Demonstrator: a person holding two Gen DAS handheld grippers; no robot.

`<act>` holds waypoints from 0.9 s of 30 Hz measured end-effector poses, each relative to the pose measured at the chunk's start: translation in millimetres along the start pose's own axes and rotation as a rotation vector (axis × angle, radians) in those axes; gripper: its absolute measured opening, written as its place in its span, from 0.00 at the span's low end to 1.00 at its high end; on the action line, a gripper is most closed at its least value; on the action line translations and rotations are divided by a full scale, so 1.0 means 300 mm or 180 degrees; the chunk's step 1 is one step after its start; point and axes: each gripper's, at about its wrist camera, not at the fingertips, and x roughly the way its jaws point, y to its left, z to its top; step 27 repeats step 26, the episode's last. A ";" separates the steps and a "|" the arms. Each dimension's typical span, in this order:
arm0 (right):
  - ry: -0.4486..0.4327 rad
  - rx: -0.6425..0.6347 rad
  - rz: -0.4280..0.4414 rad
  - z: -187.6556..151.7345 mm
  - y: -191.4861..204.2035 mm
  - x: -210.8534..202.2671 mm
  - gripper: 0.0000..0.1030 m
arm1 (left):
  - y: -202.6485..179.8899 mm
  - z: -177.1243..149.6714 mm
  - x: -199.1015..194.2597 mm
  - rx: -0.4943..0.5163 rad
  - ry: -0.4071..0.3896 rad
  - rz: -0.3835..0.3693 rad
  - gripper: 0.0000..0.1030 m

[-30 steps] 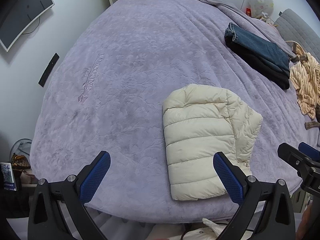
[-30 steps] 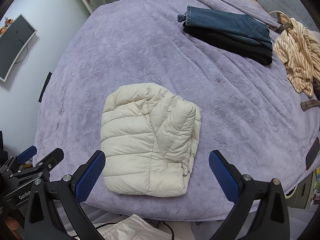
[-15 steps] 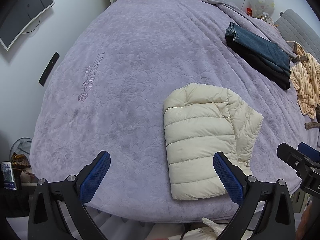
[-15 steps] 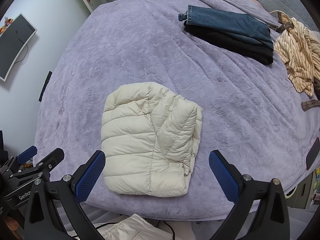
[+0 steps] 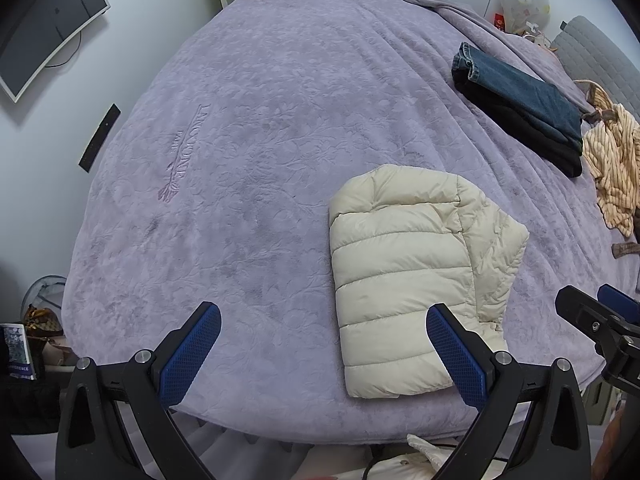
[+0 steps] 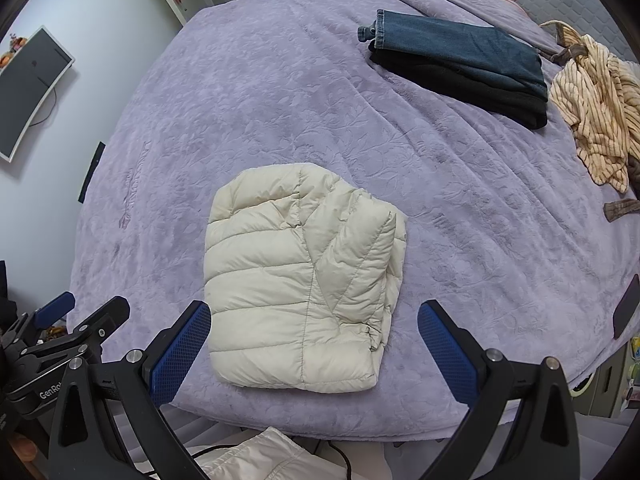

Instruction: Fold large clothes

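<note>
A cream quilted puffer jacket [image 5: 416,268] [image 6: 300,280] lies folded into a compact rectangle near the front edge of the purple bed [image 5: 260,140] [image 6: 280,112]. My left gripper [image 5: 320,344] hovers open over the bed's front edge, its right finger overlapping the jacket's near corner in the view. My right gripper [image 6: 316,340] is open too, its fingers standing either side of the jacket's near end, above it. Neither holds anything. Each gripper shows at the edge of the other's view.
Folded blue jeans on a black garment [image 5: 520,100] [image 6: 460,64] lie at the back right. A crumpled striped tan garment [image 5: 616,164] [image 6: 600,108] lies beside them. A monitor [image 5: 48,20] hangs on the left wall. White fabric [image 6: 256,456] lies on the floor below the bed's edge.
</note>
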 end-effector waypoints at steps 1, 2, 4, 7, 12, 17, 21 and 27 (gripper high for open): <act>0.0000 0.0000 0.0001 -0.003 0.002 0.001 1.00 | -0.002 0.002 -0.001 0.0000 0.0002 0.0004 1.00; 0.0002 0.0000 0.0001 0.001 0.000 0.000 1.00 | -0.002 0.000 -0.001 0.0000 0.0004 0.0004 1.00; 0.0001 -0.0001 0.0003 -0.003 0.002 0.000 1.00 | -0.002 0.001 -0.002 -0.0006 0.0002 -0.0001 1.00; 0.0002 -0.0001 0.0003 -0.001 0.000 0.000 1.00 | -0.003 0.001 -0.002 -0.0004 0.0007 0.0002 1.00; 0.0012 0.0001 0.0006 -0.004 0.004 0.004 1.00 | -0.003 0.000 -0.002 -0.0002 0.0004 0.0003 1.00; 0.0027 0.0014 0.0021 -0.028 0.020 0.013 1.00 | 0.002 -0.007 -0.007 -0.0016 -0.0014 -0.0008 1.00; 0.0038 0.0024 0.0029 -0.033 0.017 0.014 1.00 | 0.003 -0.004 -0.012 -0.0012 -0.0013 -0.0021 1.00; 0.0039 0.0017 0.0032 -0.024 0.009 0.014 1.00 | -0.002 -0.001 -0.014 0.0023 0.0002 -0.0022 1.00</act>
